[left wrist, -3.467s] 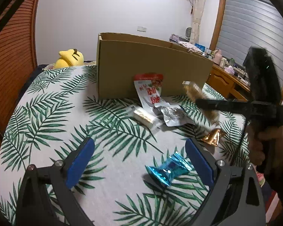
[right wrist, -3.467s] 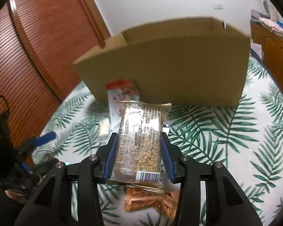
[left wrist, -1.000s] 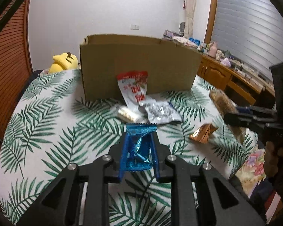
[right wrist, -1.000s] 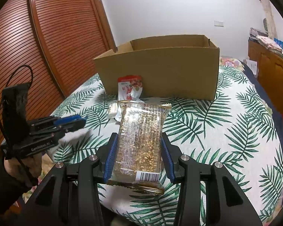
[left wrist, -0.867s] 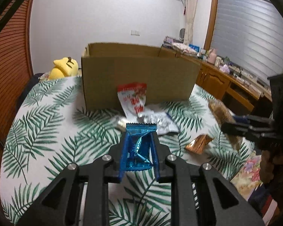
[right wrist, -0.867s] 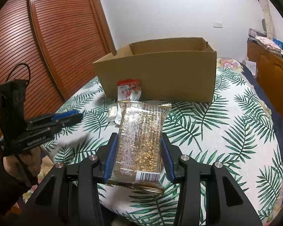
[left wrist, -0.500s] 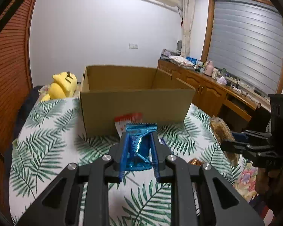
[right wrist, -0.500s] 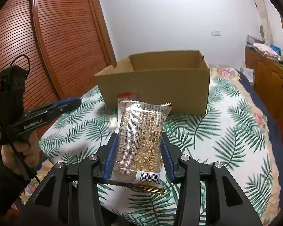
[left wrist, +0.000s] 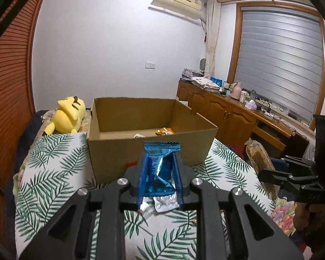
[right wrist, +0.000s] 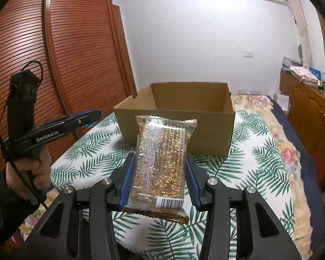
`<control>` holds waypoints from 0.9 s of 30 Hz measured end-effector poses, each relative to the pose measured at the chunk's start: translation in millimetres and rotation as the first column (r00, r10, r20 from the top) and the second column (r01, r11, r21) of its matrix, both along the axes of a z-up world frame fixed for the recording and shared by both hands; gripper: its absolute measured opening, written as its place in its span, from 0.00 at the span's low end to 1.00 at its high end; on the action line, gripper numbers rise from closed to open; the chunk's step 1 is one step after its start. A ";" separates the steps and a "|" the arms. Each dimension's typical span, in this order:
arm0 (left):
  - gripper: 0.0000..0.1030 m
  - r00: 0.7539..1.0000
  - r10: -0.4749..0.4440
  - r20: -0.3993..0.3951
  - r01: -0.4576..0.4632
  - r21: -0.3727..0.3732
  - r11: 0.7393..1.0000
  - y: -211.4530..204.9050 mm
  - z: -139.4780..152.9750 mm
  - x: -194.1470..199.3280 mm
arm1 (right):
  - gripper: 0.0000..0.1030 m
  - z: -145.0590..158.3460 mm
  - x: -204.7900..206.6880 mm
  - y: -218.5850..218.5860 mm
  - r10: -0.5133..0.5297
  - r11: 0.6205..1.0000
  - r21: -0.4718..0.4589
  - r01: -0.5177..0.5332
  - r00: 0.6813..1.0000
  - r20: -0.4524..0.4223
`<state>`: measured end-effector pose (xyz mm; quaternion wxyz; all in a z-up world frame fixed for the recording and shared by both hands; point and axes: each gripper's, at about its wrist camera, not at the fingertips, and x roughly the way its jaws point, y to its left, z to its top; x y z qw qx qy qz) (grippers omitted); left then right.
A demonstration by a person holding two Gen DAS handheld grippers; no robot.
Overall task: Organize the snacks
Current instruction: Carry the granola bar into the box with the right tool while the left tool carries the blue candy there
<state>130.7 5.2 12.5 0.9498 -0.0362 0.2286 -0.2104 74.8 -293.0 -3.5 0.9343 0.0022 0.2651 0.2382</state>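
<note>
My left gripper (left wrist: 159,173) is shut on a blue foil snack packet (left wrist: 159,169) and holds it in the air in front of the open cardboard box (left wrist: 149,151). My right gripper (right wrist: 160,175) is shut on a clear packet of grain bars (right wrist: 162,158), also held up before the box (right wrist: 175,130). An orange snack (left wrist: 164,131) and a white one (left wrist: 138,135) lie inside the box. A silver packet (left wrist: 164,202) lies on the leaf-print cloth below my left gripper. The right gripper with its packet shows at the right of the left wrist view (left wrist: 260,166).
A yellow plush toy (left wrist: 67,117) lies left of the box. A wooden sideboard (left wrist: 238,119) stands along the right wall. A slatted wooden wardrobe (right wrist: 54,65) stands on the left. The cloth's leaf print (right wrist: 260,162) covers the bed around the box.
Both grippers have risen with their packets, so the box's inside now shows. The left gripper closed on the blue packet earlier.
</note>
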 end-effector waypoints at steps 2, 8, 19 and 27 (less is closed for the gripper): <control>0.19 1.000 0.003 0.007 -0.003 0.001 1.000 -0.5 2.2 5.9 | 0.42 3.6 4.7 0.1 0.001 1.000 -0.003 -0.001 1.000 0.008; 0.19 1.000 0.019 0.009 -0.019 -0.023 1.000 6.1 -2.2 26.5 | 0.42 11.5 27.9 1.0 0.004 1.000 -0.007 -0.004 1.000 0.025; 0.20 1.000 0.018 0.011 -0.017 -0.045 0.999 12.2 -1.3 88.0 | 0.42 9.7 89.4 9.3 0.013 1.000 -0.028 -0.012 0.999 0.030; 0.20 1.000 0.010 0.022 -0.009 -0.034 0.999 5.1 5.1 132.5 | 0.42 10.8 136.4 32.4 0.044 0.998 -0.057 -0.041 0.998 0.052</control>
